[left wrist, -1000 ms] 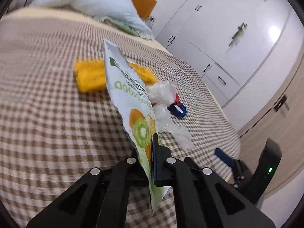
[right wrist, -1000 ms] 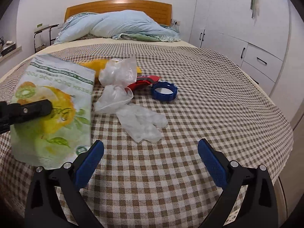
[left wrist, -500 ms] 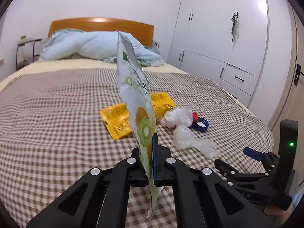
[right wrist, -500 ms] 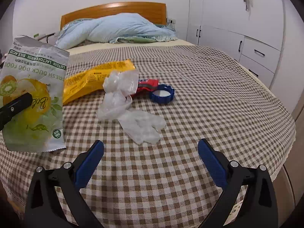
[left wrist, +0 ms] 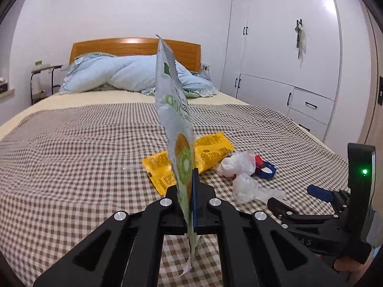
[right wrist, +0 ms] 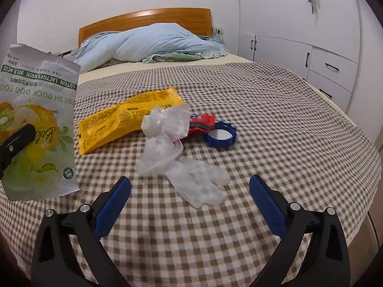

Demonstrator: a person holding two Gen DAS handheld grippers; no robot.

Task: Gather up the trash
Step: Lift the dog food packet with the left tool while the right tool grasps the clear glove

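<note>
A dog food pouch (left wrist: 177, 119) is clamped upright by the left gripper (left wrist: 188, 198); the right gripper (right wrist: 190, 198) is held spread wide near what is probably a plastic glove (right wrist: 198, 181).

left gripper (left wrist: 189, 191): fingers clamped together on a pouch, pointing slightly downward
right gripper (right wrist: 190, 203): fingers spread wide, nothing between them, tilted downward

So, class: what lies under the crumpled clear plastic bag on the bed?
The crumpled clear plastic bag overlaps a corner of the yellow wrapper and one end of the red wrapper. Anything else beneath it is hidden.
</note>
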